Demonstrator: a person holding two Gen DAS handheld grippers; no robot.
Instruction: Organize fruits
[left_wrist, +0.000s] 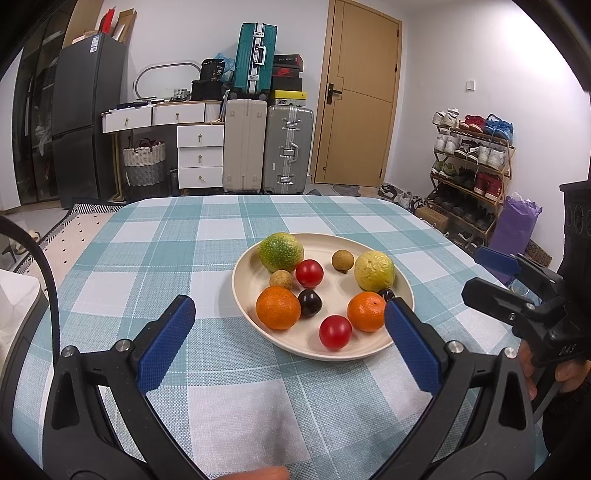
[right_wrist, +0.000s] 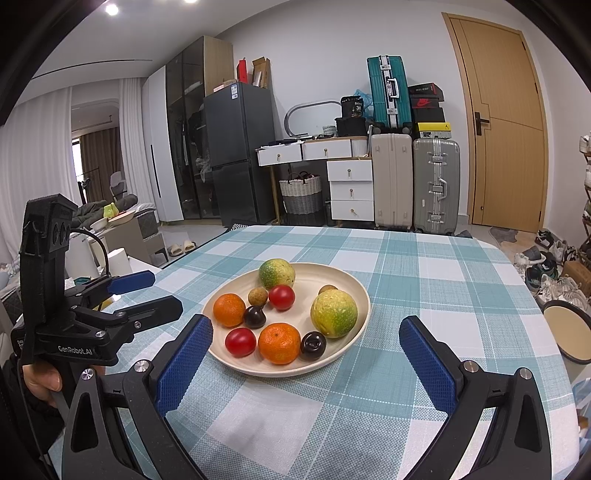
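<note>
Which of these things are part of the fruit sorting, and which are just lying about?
Part of the job: plate, oranges, red tomatoes, green-yellow citrus, dark plums, small brown longans.

Lying about: suitcases, fridge, shoe rack, woven basket.

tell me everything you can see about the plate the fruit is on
The plate is round, shallow and cream-coloured with a smooth matte look and a low raised rim. It sits flat on the teal and white checked tablecloth, roughly mid-table. It holds ten fruits: two greenish-yellow citrus, two oranges, two red tomato-like fruits, two small tan ones and two dark purple ones. Neither hand-held gripper touches it; both are open and short of its near rim.
</note>
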